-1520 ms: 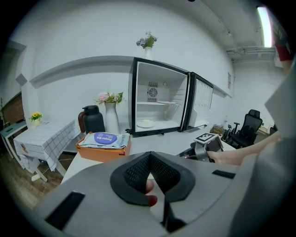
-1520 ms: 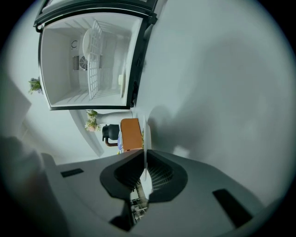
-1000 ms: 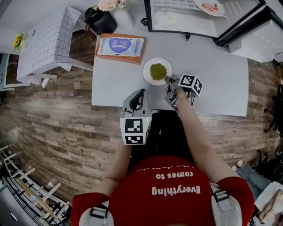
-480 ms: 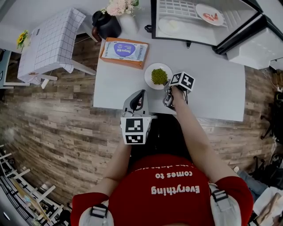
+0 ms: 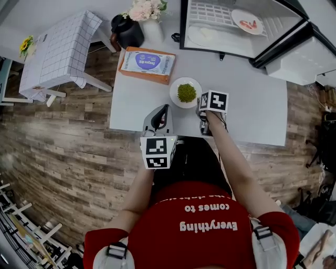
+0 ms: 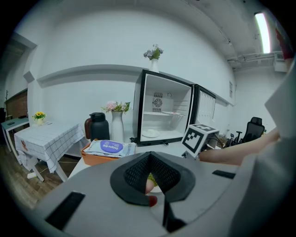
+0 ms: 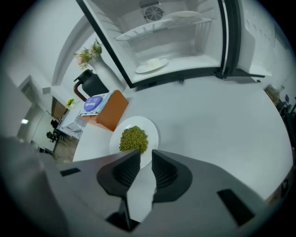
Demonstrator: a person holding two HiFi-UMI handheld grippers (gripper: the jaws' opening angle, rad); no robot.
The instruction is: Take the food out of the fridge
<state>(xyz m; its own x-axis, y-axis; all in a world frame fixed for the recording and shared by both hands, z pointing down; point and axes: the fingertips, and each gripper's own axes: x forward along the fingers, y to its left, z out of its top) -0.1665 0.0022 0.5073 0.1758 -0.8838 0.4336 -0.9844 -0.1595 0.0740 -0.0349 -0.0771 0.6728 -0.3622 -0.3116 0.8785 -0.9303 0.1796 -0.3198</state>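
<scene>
A white plate [image 5: 175,98] heaped with green peas [image 5: 187,92] rests on the grey table [image 5: 247,94]. My right gripper [image 5: 200,109] hovers just above the plate's near right rim, tilted steeply down. Its jaws are opening, with nothing between them. In the right gripper view the plate [image 7: 151,128] lies just past the right gripper [image 7: 145,155]. My left gripper [image 5: 160,112] hangs over the table's front edge, its jaws shut and empty. The open fridge [image 5: 231,21] holds a plate of red food [image 5: 247,22] and a white dish [image 5: 202,34].
An orange box [image 5: 147,63] topped with a wipes pack lies at the table's back left. Behind it stand a black jug [image 5: 126,30] and a vase of flowers [image 5: 149,13]. A small table with a checked cloth [image 5: 58,47] is to the left.
The right gripper has let go of the plate's rim, opened its jaws, rolled and lifted a little. The plate stays on the table. The left gripper has barely shifted.
</scene>
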